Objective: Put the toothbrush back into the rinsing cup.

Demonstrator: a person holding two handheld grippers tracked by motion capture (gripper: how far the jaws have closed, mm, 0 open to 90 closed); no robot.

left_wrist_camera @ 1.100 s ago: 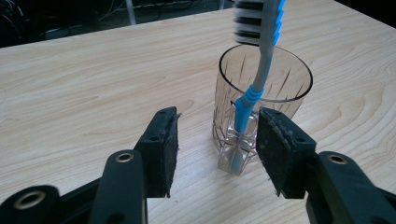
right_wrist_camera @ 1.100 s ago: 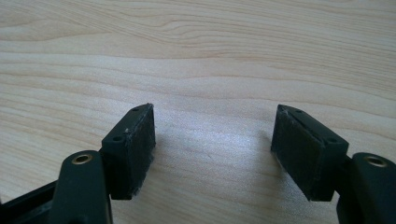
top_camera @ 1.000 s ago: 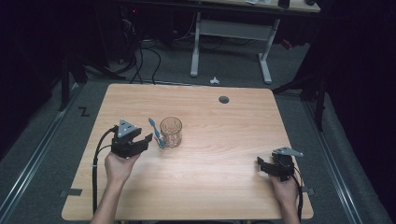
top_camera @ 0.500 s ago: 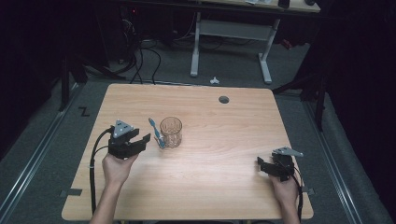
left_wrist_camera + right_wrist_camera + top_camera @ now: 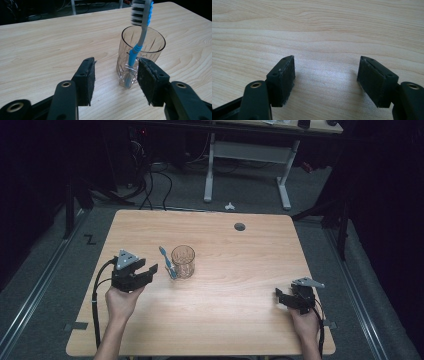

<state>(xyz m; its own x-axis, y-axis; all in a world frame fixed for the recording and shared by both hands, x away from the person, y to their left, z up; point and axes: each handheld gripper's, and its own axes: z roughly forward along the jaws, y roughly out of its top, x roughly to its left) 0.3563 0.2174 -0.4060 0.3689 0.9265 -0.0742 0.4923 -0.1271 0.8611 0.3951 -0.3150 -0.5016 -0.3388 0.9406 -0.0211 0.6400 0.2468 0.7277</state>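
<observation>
Toothbrush [image 5: 165, 261] in glass [image 5: 183, 261], mid-table, bare wood around.

— What has been altered since the earlier pictures?
— The left gripper [image 5: 150, 270], black with a grey three-cornered plate, has been drawn back slightly toward the near-left of the light wooden table [image 5: 240, 270].
— And relative to the clear cut-glass tumbler [image 5: 183, 262]?
— A somewhat wider gap is now seen between the gripper's parted, empty jaws and the blue-and-grey toothbrush [image 5: 167, 262] leaning from the tumbler.
</observation>
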